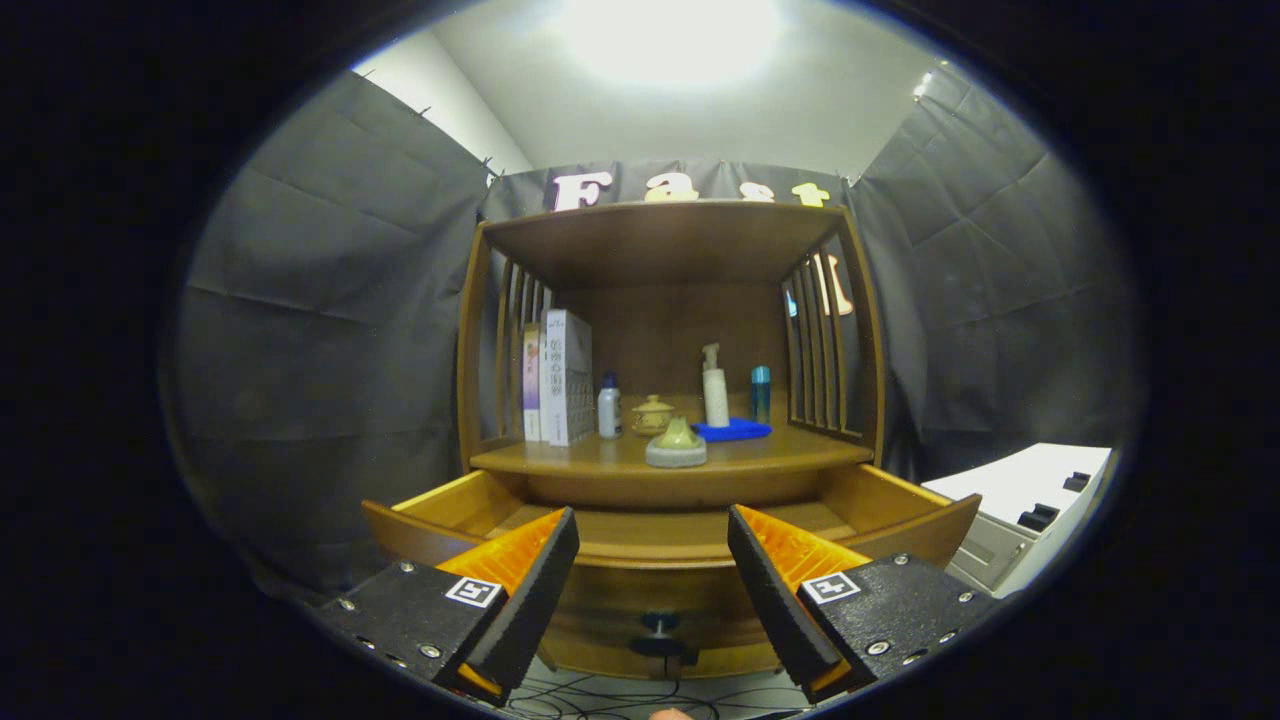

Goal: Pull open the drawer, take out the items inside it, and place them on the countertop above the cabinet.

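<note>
Here the drawer [670,535] stands pulled out below the countertop [760,455], its floor largely hidden behind the curved front panel and the fingers, so any contents cannot be made out. The gripper [652,570] is level, facing the cabinet [668,330], fingers spread wide apart and holding nothing, the drawer knob [660,628] low between them. On the countertop: a small lidded pot [676,443] at the front, books [558,377], bottles and a blue tray [735,430] behind.
</note>
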`<action>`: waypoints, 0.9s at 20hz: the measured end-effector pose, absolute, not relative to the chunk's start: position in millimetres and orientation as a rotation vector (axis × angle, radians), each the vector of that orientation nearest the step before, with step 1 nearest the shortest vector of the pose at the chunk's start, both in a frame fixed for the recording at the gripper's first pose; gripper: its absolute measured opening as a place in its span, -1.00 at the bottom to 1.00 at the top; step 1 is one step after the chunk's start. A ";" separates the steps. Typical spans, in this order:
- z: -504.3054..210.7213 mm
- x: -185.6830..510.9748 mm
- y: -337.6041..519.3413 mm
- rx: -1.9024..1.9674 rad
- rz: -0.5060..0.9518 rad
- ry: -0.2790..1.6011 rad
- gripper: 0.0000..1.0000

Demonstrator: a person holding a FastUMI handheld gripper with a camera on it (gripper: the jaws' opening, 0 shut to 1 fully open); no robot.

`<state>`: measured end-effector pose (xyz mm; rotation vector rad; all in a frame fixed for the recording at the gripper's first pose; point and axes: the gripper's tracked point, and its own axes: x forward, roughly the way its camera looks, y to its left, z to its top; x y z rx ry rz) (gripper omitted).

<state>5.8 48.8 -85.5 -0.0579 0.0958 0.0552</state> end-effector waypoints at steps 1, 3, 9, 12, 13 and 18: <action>-94.6 4.4 50.5 -0.067 0.059 0.107 0.86; -107.6 1.1 53.0 -0.087 0.064 0.124 0.87; -148.8 -5.9 55.9 -0.106 0.074 0.183 0.87; -163.9 -2.7 53.8 -0.112 0.064 0.216 0.87; -166.8 0.2 52.7 -0.111 0.059 0.222 0.87; -178.4 14.5 49.7 -0.069 0.044 0.268 0.87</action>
